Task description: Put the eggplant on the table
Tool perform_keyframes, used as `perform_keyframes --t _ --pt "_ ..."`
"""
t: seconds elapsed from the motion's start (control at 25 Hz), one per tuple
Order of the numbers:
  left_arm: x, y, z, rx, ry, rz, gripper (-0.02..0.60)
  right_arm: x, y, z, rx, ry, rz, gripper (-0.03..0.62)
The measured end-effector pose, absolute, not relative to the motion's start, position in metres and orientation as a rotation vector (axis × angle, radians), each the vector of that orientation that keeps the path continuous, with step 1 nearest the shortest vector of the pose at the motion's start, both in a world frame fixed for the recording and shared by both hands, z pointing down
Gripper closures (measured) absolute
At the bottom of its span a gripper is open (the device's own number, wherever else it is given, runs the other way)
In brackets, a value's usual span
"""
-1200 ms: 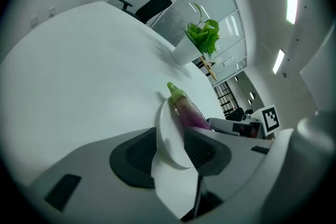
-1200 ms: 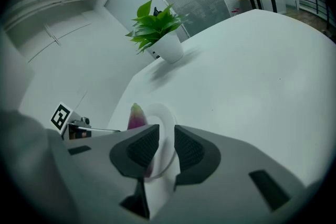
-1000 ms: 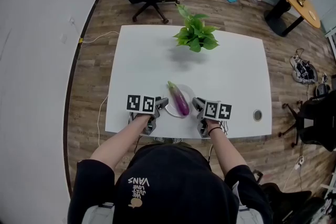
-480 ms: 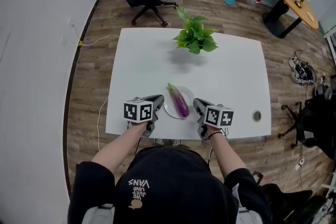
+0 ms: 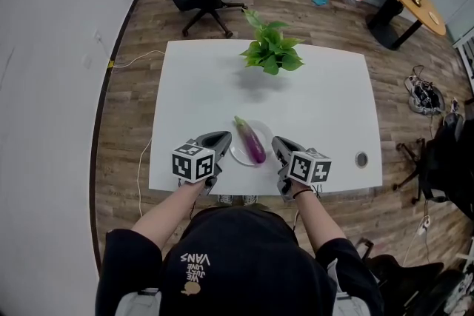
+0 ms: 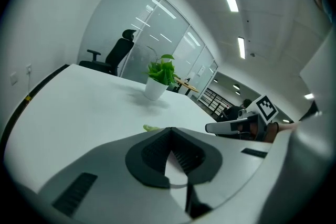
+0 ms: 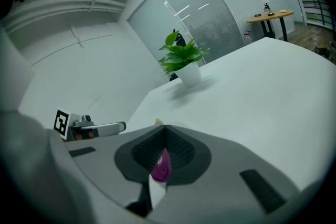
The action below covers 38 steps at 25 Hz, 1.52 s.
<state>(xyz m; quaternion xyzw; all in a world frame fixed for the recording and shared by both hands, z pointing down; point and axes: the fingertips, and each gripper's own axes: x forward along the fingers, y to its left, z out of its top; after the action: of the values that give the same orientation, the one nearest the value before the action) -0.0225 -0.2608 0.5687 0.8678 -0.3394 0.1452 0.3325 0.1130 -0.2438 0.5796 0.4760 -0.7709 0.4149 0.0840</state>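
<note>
Eggplant [image 5: 252, 140] lies on a plate [image 5: 237, 152] near the table [image 5: 311, 100] edge.
Left gripper [image 5: 221, 138] and right gripper [image 5: 276, 143] flank it, both clenched empty; a potted plant [image 5: 270, 49] stands well beyond.

open table [image 5: 200, 92] all round; only the plate [image 5: 237, 151] (near edge) and the potted plant [image 5: 270, 52] at the far edge intrude.

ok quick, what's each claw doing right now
left claw: closed, empty
right claw: closed, empty; the eggplant lies on the plate, not gripped
</note>
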Motion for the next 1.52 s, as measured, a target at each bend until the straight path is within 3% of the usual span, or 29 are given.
perform_keyframes --t 1.52 --pt "-0.021 -0.249 0.456 2.696 -1.092 0.182 0.571 0.102 -0.238 0.455 1.480 -2.642 0.500 0.576"
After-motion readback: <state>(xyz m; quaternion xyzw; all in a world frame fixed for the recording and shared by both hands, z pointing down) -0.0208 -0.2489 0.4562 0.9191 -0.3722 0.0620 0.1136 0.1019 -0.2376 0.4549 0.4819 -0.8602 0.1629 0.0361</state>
